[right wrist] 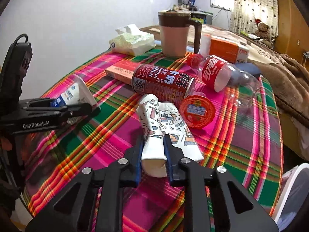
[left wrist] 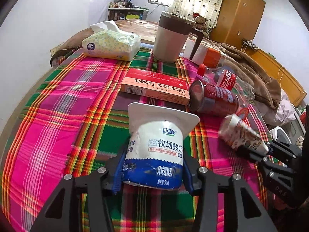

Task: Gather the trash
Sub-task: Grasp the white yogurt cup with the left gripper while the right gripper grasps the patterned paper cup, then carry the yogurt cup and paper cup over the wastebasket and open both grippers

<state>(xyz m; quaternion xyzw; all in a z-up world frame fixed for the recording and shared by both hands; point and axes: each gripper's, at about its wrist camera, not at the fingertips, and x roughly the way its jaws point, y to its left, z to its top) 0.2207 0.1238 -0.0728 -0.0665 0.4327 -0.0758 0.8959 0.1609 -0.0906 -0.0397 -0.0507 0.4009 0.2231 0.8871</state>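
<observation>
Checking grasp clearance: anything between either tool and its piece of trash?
Nothing. The left tool is shut on the yogurt cup; the right tool pinches the crushed paper cup. No bin is identifiable.

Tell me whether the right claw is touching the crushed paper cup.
Touching. The right wrist view shows the right claw with both blue pads pressed against the crushed paper cup, pinching its white end.

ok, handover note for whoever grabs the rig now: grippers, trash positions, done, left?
Left gripper: shut on the yogurt cup, base toward the camera.
Right gripper: shut on the crumpled paper cup.
On the plaid cloth, untouched: red milk can on its side, empty cola bottle, red jelly cup, tablet box.
Done: two pieces gripped, none binned.
Left: drop both, then collect the rest. No bin clearly visible.
</observation>
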